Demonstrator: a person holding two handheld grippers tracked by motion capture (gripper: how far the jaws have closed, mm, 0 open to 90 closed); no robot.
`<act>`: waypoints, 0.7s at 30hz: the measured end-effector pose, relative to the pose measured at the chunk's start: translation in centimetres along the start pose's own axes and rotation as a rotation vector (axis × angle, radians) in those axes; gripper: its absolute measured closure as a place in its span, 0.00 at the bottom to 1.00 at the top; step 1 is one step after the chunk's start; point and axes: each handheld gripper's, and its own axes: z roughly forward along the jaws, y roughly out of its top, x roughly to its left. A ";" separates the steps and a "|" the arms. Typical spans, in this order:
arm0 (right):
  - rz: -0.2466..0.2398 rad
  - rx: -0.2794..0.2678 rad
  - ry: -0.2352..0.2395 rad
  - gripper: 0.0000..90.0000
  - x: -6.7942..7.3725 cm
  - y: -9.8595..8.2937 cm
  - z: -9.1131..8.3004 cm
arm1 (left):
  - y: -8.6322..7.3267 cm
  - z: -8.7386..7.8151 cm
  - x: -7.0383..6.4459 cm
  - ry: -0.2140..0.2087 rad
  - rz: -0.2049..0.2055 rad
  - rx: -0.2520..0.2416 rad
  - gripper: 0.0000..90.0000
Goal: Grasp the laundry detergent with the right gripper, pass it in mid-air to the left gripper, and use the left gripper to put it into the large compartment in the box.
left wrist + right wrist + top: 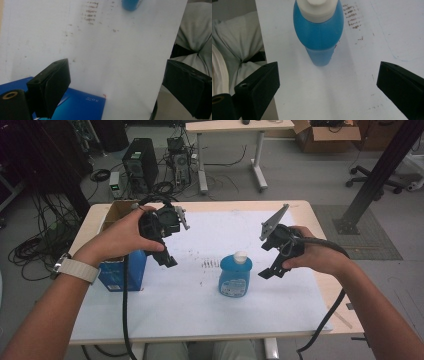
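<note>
Blue bottle (pixel 319 32) cut off at top (cap partly); both jaws spread, holding nothing.

The blue bottle (pixel 319 32) gets chopped by the top edge in the right gripper view, so the tip of its white cap (pixel 317 7) is gone, and its label faces away there. In the left gripper view just a sliver of the bottle pokes in at the top. The blue box (pixel 123 268) is half hidden behind the left hand (pixel 122 237) from above, and its print is too small to read. Both outer jaws run off the frame edges in the 2 gripper views.
</note>
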 end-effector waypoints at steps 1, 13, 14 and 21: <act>0.000 -0.007 0.003 0.05 -0.1 -0.1 0.1 | 0.0 0.0 0.0 0.001 -0.001 0.000 0.09; 0.007 -0.046 0.018 0.04 -0.3 -0.7 1.2 | 0.0 0.0 -0.1 0.001 0.002 -0.002 0.09; 0.005 -0.049 0.018 0.04 -0.3 -0.8 1.3 | 0.0 0.0 -0.1 0.000 0.001 -0.002 0.09; 0.000 -0.075 0.028 0.04 -0.4 -0.9 1.9 | -0.1 0.0 0.0 0.000 0.000 -0.002 0.09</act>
